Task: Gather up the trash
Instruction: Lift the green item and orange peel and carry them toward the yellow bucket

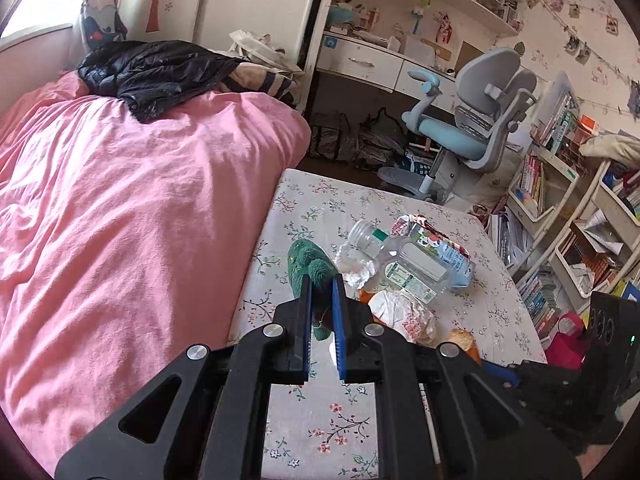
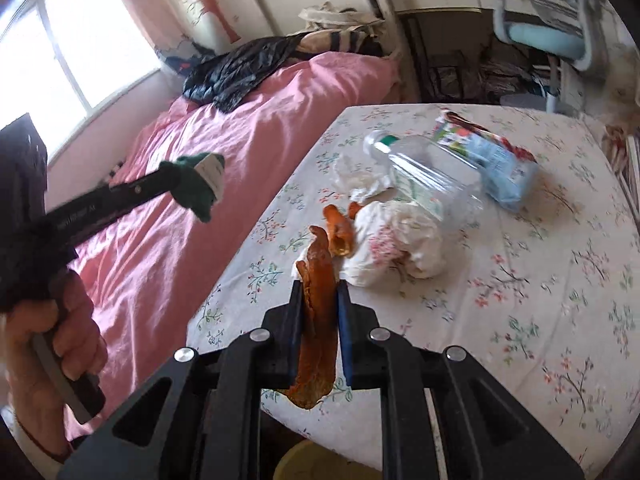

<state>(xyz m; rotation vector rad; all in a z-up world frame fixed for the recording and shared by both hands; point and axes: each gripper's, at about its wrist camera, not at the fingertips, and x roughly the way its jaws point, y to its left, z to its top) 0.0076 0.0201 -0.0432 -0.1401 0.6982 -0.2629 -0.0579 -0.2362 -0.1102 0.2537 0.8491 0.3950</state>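
Mid-collection, both tools loaded. Left gripper has its jaws clamped on a green fuzzy item, prob. a sock or glove; in the right wrist view it hangs off the table edge, above the pink bedspread, w/ a white tag showing. Right gripper has its jaws closed on a strip of orange peel, near edge of the floral table.

Still on the table, centre to far right: a second orange peel piece, a crumpled white wrapper w/ pink print, a white tissue, a clear plastic bottle on its side, and a blue-white snack packet touching the bottle.

Next move, likely: carry both loads to a bin and let go. A yellow rim shows below the table's near edge, under the right gripper; poss. the bin, can't confirm.

Writing: bottle label and packet have print, too blurred to read. Small lettering on the left gripper's side, unreadable.
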